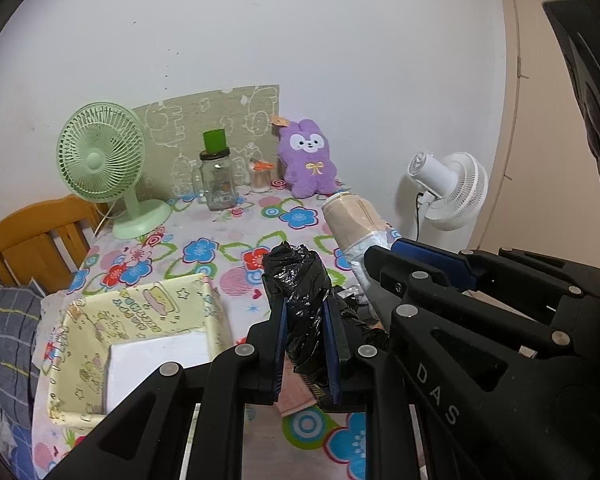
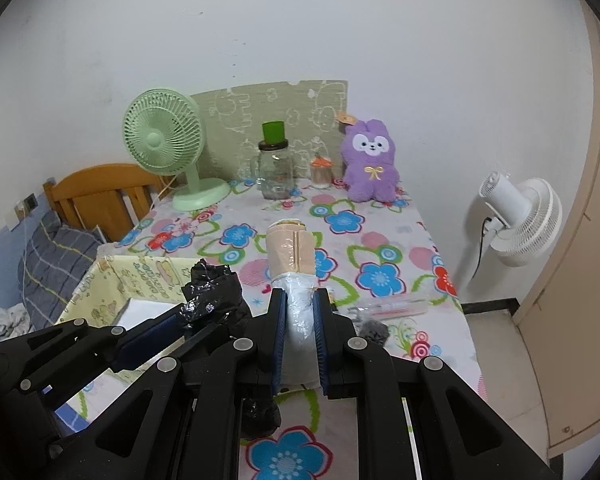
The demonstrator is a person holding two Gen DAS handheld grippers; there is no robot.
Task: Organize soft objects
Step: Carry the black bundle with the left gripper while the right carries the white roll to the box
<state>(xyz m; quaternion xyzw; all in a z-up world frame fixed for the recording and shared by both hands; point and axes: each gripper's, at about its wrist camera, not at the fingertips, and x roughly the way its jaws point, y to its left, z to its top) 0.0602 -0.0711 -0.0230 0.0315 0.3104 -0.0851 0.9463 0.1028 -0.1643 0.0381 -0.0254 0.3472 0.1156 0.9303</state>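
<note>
My left gripper is shut on a crumpled black plastic bag and holds it above the flowered table; the bag also shows in the right wrist view. My right gripper is shut on a beige roll in clear plastic wrap, also seen in the left wrist view. A yellow fabric basket with a white box inside sits at the table's near left. A purple plush bunny leans at the back of the table.
A green desk fan, a glass jar with a green lid and a small toothpick jar stand at the back. A white fan stands right of the table. A wooden headboard and a bed lie to the left. Small packets lie near the right edge.
</note>
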